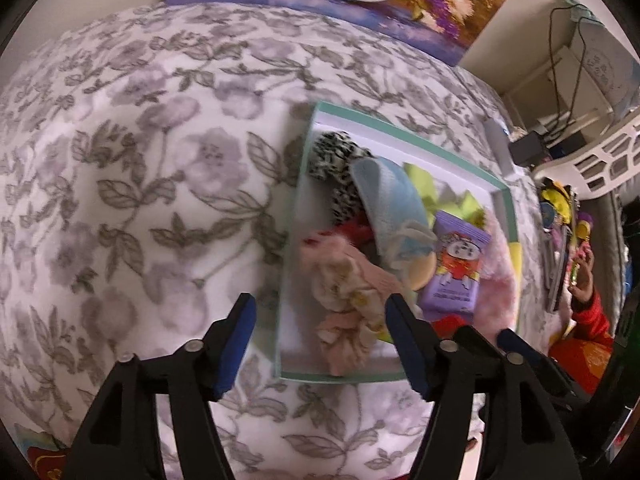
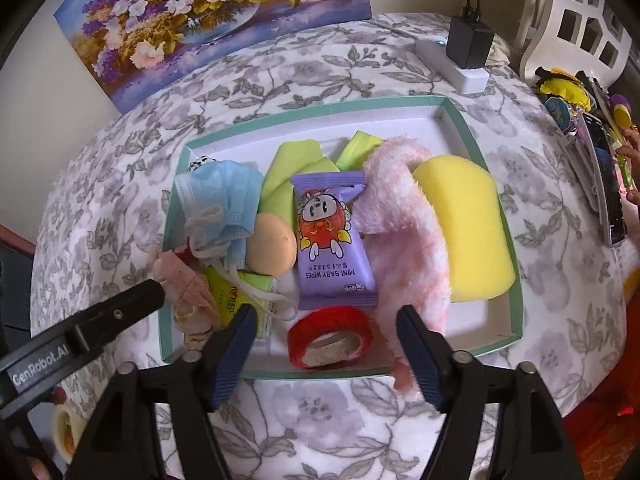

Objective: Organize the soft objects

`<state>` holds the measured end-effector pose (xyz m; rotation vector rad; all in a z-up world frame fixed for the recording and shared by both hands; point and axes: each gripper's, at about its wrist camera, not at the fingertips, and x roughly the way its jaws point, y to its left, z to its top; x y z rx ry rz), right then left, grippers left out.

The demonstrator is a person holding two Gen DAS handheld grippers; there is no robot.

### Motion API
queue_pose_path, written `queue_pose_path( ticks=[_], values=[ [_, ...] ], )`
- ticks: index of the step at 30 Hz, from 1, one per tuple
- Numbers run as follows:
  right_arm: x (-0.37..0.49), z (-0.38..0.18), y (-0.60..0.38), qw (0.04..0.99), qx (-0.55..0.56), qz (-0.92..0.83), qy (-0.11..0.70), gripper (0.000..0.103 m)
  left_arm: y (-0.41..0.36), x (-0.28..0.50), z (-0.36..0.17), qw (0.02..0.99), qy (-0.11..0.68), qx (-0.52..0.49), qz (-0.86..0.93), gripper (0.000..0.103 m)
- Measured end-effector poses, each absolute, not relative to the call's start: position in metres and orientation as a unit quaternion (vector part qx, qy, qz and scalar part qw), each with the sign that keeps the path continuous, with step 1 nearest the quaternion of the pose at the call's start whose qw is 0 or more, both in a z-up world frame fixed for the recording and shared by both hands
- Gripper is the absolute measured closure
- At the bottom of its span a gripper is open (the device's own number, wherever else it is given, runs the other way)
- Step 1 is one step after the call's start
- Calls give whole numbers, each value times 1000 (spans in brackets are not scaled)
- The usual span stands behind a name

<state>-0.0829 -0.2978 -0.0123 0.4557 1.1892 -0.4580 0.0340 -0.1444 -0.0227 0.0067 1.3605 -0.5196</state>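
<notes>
Shallow white cardboard tray with a mint-green rim [image 2: 456,118], centre of the right wrist view, resting on a white bedspread printed with grey flowers and leaves [image 2: 320,76]. Inside it, packed close: a yellow oblong sponge [image 2: 466,228] at the right wall, a fluffy pink fabric strip [image 2: 404,232] draped beside it and spilling over the near rim, a purple packet of mini baby wipes [image 2: 334,240] in the middle, a folded lime-green cloth [image 2: 288,176] behind, a round beige puff [image 2: 270,246], a crumpled blue face mask [image 2: 218,200] at the left, a red tape roll [image 2: 330,336] at the near edge. Right gripper [image 2: 326,344], lower centre, blue pads spread wide above the red roll, nothing pinched. Left gripper [image 1: 320,340], lower centre of the left wrist view, likewise spread wide, hovering over the tray's near left corner, with a bunched pale pink floral scrunchie [image 1: 348,296] lying loose between the pads (blurred, but no pad pressing on it). Black-and-white spotted fabric [image 1: 336,156] at the tray's far corner there. Flower painting on canvas [image 2: 208,16] leaning at the wall, upper left; white power strip with black plug [image 2: 460,56] upper right.
</notes>
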Motion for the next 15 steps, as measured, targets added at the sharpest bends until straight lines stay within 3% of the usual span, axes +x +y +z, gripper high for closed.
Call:
queue_pose_path(
  ticks=[2, 6, 15],
  values=[
    [-82, -13, -298, 779, 213, -209, 551, 19, -141, 36, -23, 756, 615, 11, -226, 19],
    [-82, -15, -297, 780, 211, -208, 551, 0, -135, 40, -26, 775, 599, 41, -197, 7],
    [-81, -17, -296, 781, 201, -212, 552, 0, -126, 45, -36, 774, 608, 60, -166, 4]
  ],
)
